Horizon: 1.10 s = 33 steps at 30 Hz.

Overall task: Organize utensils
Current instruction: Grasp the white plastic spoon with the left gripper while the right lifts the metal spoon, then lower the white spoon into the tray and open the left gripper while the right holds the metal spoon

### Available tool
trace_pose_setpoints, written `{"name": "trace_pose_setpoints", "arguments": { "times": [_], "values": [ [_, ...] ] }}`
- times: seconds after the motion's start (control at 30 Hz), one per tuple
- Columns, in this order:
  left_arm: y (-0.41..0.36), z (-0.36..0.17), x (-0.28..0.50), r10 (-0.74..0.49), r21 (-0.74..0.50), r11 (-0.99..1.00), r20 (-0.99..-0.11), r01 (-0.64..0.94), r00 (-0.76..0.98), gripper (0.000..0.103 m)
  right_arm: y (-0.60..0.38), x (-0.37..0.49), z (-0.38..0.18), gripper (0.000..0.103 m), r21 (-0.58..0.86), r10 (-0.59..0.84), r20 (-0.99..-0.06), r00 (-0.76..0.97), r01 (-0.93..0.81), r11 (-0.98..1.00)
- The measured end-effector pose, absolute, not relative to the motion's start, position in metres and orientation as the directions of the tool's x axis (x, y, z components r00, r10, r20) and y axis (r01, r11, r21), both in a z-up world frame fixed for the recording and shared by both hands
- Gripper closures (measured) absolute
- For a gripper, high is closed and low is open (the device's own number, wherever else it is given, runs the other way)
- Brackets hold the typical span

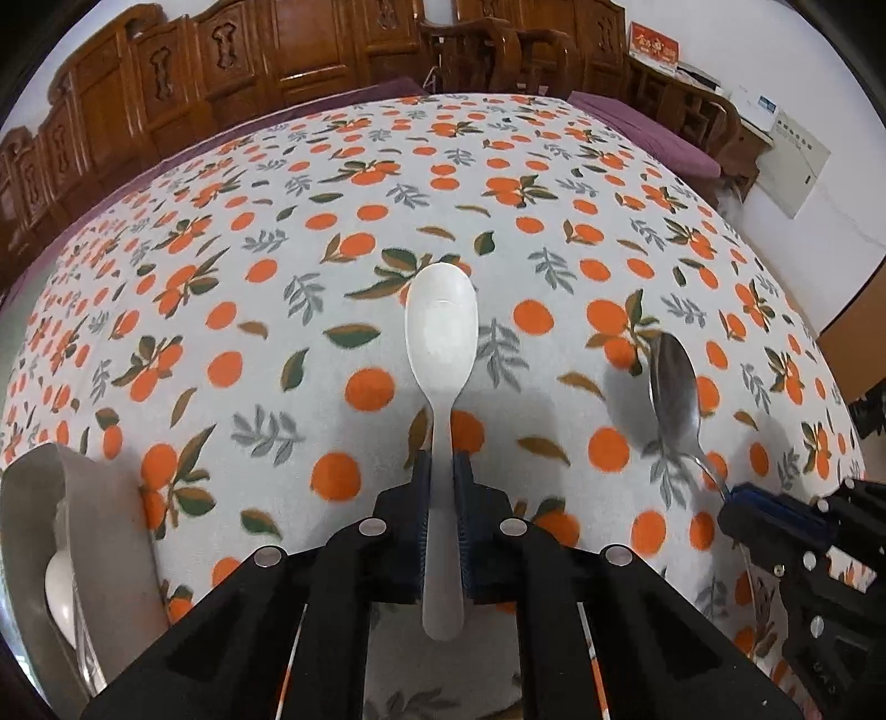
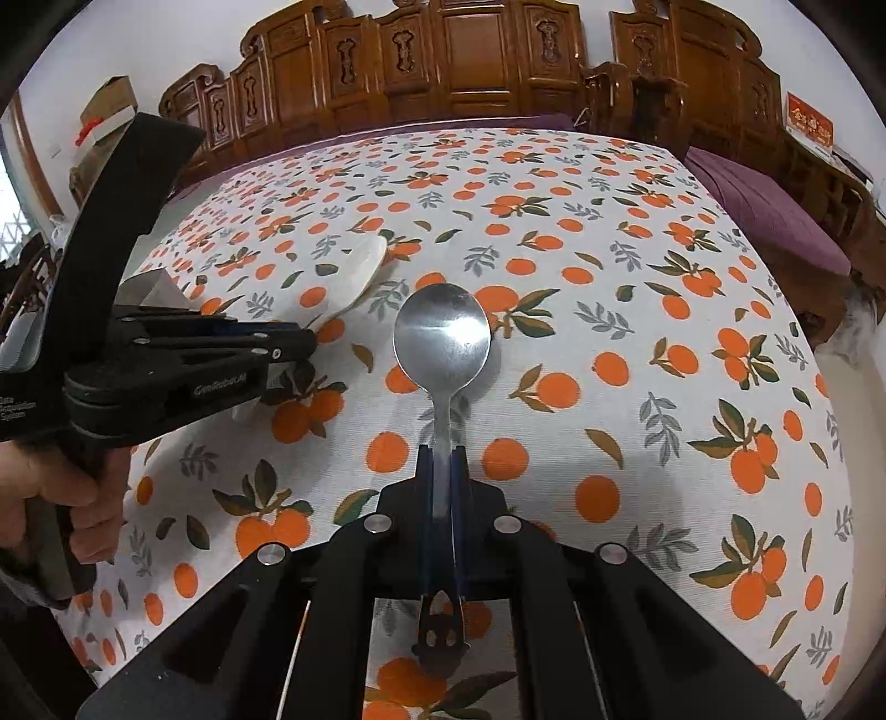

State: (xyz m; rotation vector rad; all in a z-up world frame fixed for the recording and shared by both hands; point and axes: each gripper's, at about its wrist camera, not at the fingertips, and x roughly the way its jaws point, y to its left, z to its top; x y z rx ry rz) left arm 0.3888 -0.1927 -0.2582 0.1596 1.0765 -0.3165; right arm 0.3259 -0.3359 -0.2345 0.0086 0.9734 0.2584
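Note:
A white plastic spoon (image 1: 441,321) points away from me over the orange-print tablecloth (image 1: 277,232), bowl up. My left gripper (image 1: 442,465) is shut on its handle, whose end sticks out behind the pads. To the right, a metal spoon (image 1: 673,387) is held by its handle in my right gripper (image 1: 728,493). In the right wrist view the metal spoon (image 2: 441,332) lies straight ahead, with the right gripper (image 2: 441,451) shut on its stem. My left gripper (image 2: 307,340) comes in from the left holding the white spoon (image 2: 362,263).
A grey container (image 1: 83,487) stands at the left table edge with another white spoon (image 1: 58,587) inside; its corner (image 2: 160,288) shows behind the left gripper. A person's hand (image 2: 83,498) grips the left tool. Carved wooden chairs (image 1: 487,50) and a purple bench (image 2: 775,216) border the table.

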Motion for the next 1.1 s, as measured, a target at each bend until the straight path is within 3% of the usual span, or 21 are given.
{"name": "trace_pose_setpoints", "arguments": {
  "times": [0.7, 1.1],
  "values": [
    [-0.115, -0.188, 0.318, -0.179, 0.017, 0.944, -0.813, 0.330, 0.553, 0.095, -0.268, 0.301, -0.222, 0.095, 0.098, 0.282, -0.803, 0.525, -0.351, 0.931],
    [-0.047, -0.174, 0.287, -0.155, 0.017, 0.960, -0.802, 0.281, 0.578, 0.095, -0.225, 0.284, -0.218, 0.096, 0.061, 0.297, -0.803, 0.517, -0.424, 0.903]
  ]
}}
